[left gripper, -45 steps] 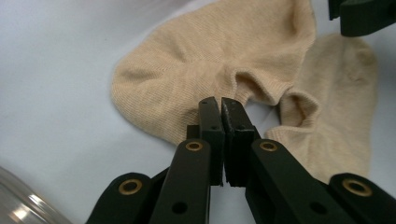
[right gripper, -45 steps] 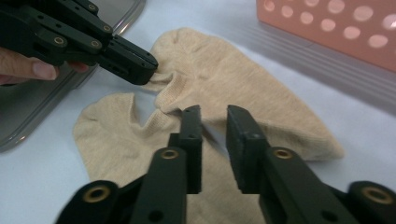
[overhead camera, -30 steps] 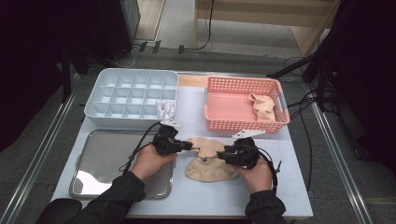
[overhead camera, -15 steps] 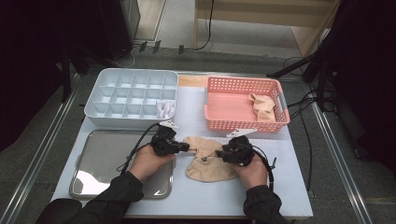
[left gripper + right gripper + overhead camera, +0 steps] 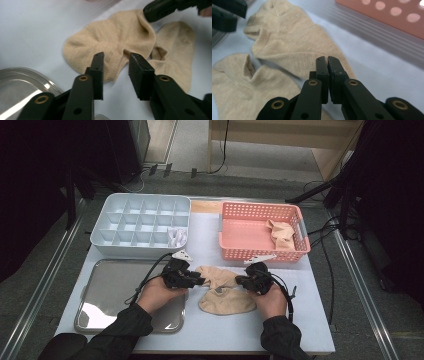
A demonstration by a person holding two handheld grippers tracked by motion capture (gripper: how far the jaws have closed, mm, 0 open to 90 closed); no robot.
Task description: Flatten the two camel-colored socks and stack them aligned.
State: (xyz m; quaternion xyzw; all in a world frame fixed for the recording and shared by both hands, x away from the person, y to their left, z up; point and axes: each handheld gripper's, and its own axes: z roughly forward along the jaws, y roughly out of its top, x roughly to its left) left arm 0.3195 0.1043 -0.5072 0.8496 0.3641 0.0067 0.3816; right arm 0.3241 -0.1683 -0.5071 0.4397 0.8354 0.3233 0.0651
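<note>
while left tool (image 5: pixel 115 75) gapes, right tool (image 5: pixel 328 79) pinches sock (image 5: pixel 294 47).

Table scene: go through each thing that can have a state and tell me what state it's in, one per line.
Left gripper: jaws open, over the upper sock's cuff.
Right gripper: jaws shut at the upper sock's edge; whether they pinch cloth cannot be told.
Upper sock: lying flat on the table, rumpled.
Lower sock: flat, partly under the upper one.
Pink basket: holds one beige sock.
Divided tray: white item in one corner compartment.
</note>
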